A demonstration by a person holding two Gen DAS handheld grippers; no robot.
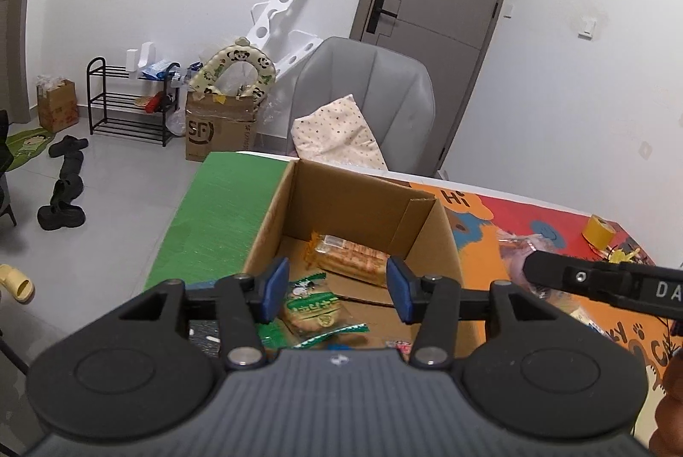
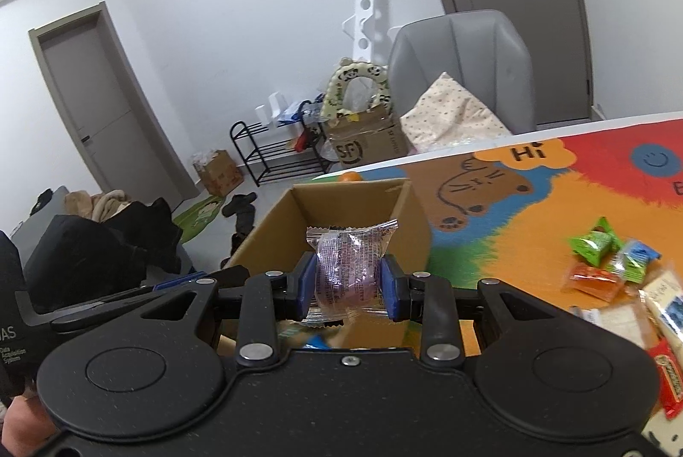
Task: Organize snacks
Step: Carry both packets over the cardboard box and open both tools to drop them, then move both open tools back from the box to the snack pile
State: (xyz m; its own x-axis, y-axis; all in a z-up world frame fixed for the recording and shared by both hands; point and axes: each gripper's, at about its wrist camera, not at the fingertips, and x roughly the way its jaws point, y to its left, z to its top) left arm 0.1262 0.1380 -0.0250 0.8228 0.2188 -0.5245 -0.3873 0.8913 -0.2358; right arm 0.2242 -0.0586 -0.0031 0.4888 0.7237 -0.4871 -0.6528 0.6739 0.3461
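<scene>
Cardboard box [image 1: 431, 239], colourful mat [image 2: 567, 201], grey chair [image 1: 384, 90]

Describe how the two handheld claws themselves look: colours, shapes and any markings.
Both match. The left claw and the right claw each have blue pads on black linkage fingers with silver pivot pins, two rounded black housings with a circular recess, and a ribbed dark grey body. White lettering, partly cut off, marks the side. No cables or sleeves show.

We see the cardboard box [image 1: 273, 218] open on top; its upright walls block entry from the sides.
</scene>
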